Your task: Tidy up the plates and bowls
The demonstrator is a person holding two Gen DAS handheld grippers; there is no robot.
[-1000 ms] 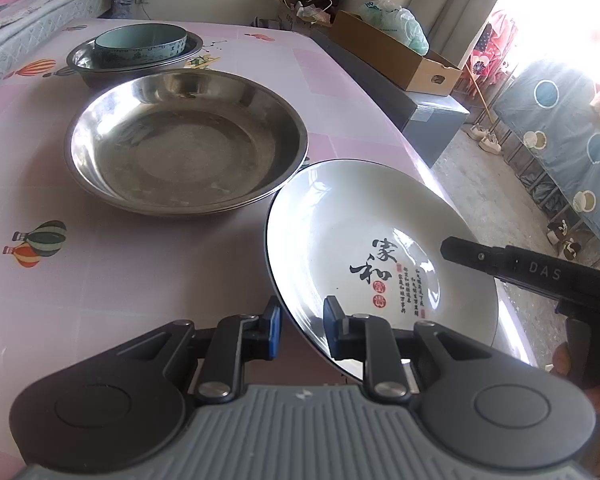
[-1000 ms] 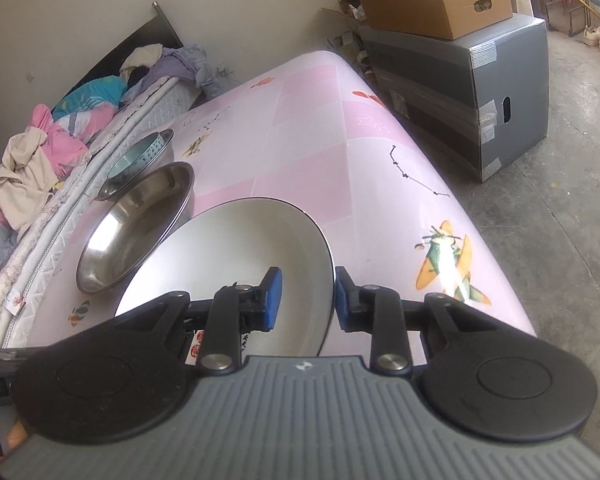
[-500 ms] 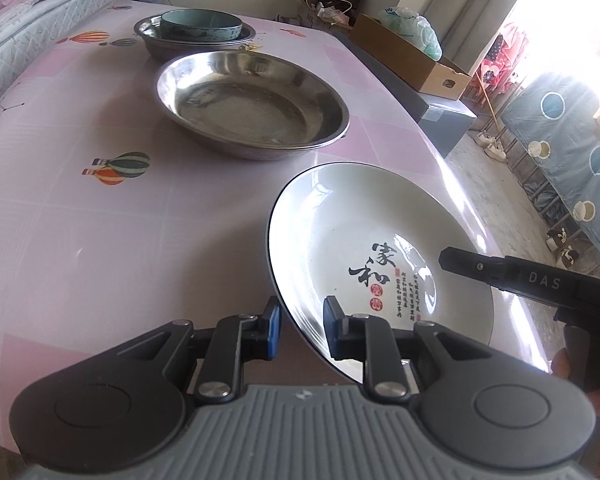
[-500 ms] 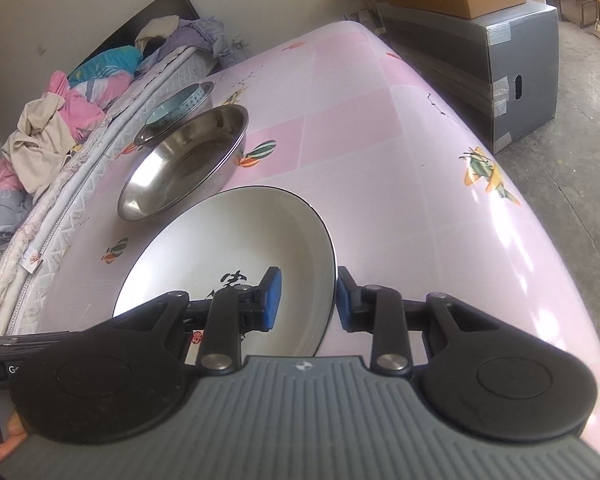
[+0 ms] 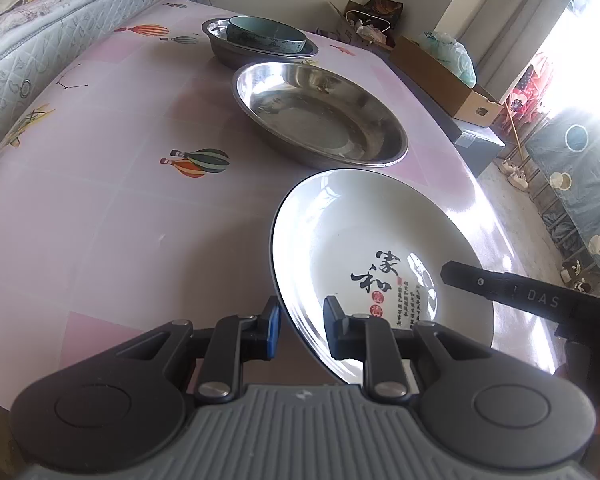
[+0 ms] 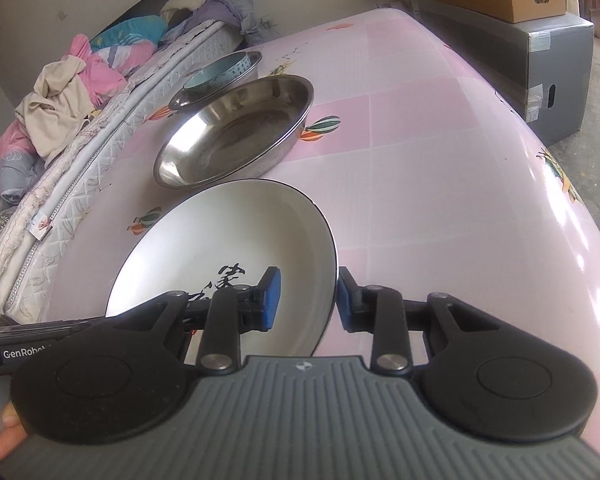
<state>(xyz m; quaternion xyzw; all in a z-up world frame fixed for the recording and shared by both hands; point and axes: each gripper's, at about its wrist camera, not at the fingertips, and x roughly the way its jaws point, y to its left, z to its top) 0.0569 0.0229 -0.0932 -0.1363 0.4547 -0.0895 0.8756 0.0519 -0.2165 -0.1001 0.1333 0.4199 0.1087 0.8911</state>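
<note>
Both claws pinch the white plate (image 5: 364, 248) by opposite edges: the left gripper (image 5: 300, 326) on its near-left rim, the right gripper (image 6: 306, 294) on the far side. The plate hangs tilted over the pink table (image 5: 100, 216), just short of the steel pan (image 5: 320, 116). To do this well, I'd level it, move both hands together, and lower it gently into the pan.
</note>
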